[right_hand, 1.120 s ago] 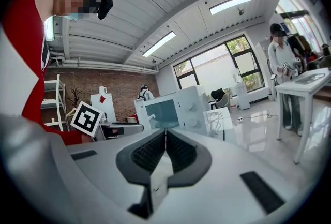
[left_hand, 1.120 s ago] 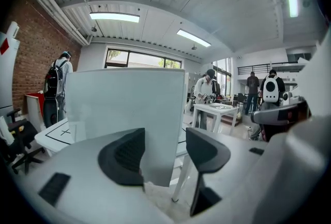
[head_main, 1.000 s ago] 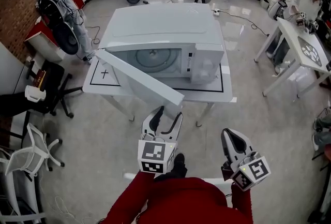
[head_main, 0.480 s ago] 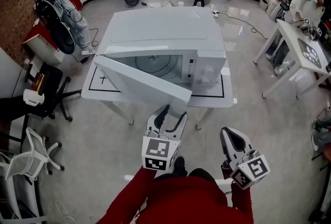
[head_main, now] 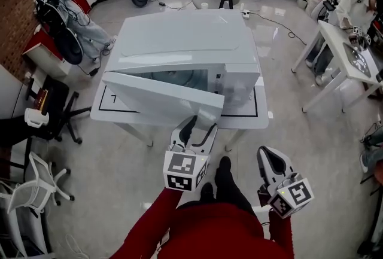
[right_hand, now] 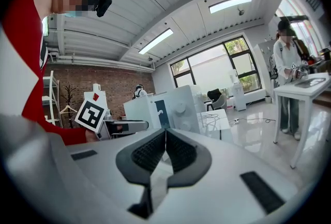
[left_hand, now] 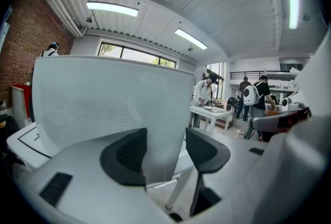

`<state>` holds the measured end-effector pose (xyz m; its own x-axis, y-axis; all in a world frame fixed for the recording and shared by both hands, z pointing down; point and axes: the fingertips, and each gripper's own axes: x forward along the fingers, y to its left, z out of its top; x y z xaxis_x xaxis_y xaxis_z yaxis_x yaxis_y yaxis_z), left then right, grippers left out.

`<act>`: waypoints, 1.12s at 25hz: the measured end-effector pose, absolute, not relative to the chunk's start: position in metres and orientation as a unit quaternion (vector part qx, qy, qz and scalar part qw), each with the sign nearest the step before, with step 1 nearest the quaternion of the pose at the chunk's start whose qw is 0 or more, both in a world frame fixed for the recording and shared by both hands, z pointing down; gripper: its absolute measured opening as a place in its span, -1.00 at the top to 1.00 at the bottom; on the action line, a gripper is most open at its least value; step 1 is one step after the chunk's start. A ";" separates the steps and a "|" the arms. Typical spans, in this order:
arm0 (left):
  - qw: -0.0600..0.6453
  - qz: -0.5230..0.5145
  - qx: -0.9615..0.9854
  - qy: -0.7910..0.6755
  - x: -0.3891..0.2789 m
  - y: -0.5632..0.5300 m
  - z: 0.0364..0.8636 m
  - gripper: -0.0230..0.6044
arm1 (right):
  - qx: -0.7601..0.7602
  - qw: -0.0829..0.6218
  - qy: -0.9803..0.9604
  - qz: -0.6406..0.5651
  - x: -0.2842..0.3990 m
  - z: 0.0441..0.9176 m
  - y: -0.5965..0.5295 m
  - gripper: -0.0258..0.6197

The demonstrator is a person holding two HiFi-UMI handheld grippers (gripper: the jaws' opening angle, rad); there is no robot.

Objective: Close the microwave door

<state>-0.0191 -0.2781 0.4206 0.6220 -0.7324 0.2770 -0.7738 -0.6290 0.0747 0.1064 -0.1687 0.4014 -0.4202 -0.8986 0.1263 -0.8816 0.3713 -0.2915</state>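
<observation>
Loosely between left tongs (head_main: 197, 125), microwave door (head_main: 157, 98)

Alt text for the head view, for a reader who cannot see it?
Seen from above, a white microwave on a white table has its door partly open, with the left tool at the door's free edge, jaws apart on either side of it. The right tool hangs shut and empty, lower right.

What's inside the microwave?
Through the gap above the half-open door you can see a slice of the round glass turntable inside the microwave. No food shows on that part. The door covers the rest of the inside, so I can't tell what else is there.
</observation>
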 end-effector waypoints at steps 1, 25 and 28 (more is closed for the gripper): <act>0.094 0.111 0.896 -0.420 -0.018 -0.281 0.421 0.15 | -0.536 0.029 0.829 -0.158 0.106 0.400 -0.173 0.87; 0.086 0.105 0.876 -0.463 -0.007 -0.327 0.412 0.32 | -0.517 0.003 0.840 -0.164 0.122 0.407 -0.232 0.87; 0.090 0.104 0.869 -0.476 -0.009 -0.329 0.412 0.41 | -0.514 0.002 0.841 -0.167 0.122 0.409 -0.233 0.87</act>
<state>-0.0094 -0.3287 0.4117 0.5261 -0.8076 0.2664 -0.8452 -0.5314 0.0581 0.1224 -0.2328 0.4092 -0.4706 -0.8660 0.1688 -0.8649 0.4150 -0.2822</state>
